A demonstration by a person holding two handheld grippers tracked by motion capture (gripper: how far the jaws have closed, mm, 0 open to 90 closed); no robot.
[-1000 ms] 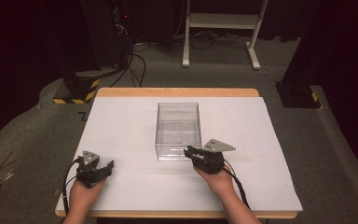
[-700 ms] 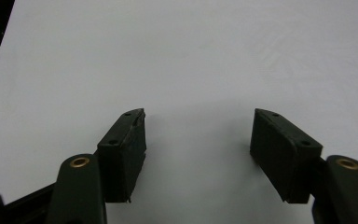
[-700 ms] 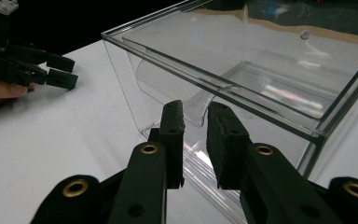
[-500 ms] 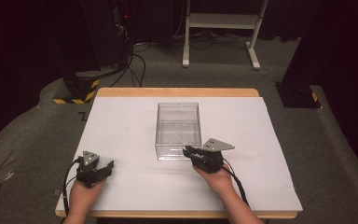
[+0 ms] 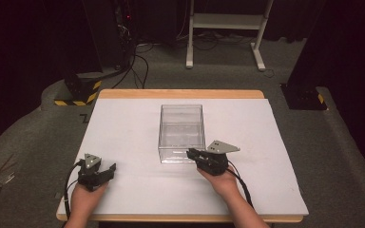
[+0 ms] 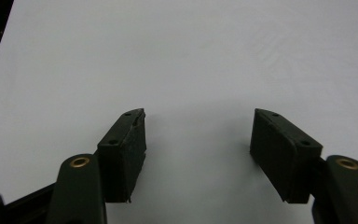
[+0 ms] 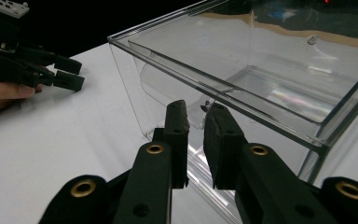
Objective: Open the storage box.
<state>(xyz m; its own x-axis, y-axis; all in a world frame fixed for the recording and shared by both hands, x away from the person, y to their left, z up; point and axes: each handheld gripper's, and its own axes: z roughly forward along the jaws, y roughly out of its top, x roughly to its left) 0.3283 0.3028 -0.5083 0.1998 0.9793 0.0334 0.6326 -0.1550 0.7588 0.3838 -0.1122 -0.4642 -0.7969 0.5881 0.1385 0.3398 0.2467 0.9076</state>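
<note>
Two tools: both in hand above the white-covered, wood-edged desk (image 5: 123, 118), the left at the near left, the right near the middle.
Box: a clear, square-sided plastic box (image 5: 182, 130), open at the top, stands upright at the centre of the desk; nothing can be made out inside it.
Right tool: the black two-jaw right tool (image 5: 193, 154) sits at the box's near right corner, jaws pointing left along the near wall (grey three-cornered plate on top, cable trailing back past the wrist).
Right tool, jaws: in the right gripper view the right tool (image 7: 196, 122) has its two jaws close together, with a narrow gap between the pads; they have just been closing. Their tips are at the box's (image 7: 242, 93) near wall, low down by its base. Whether the pads press on the wall or merely stand before it cannot be told.
Left tool: the black two-jaw left tool (image 5: 105, 170) is held low over the desk's near left part, well apart from the box, jaws pointing right and slightly away.
Left tool, jaws: in the left gripper view the left tool (image 6: 199, 128) has its jaws spread wide, with bare white desk (image 6: 191, 56) between them; it holds nothing.
Hands: the left hand (image 5: 84, 199) and the right hand (image 5: 224, 183) come in from the near edge, one behind each tool.
</note>
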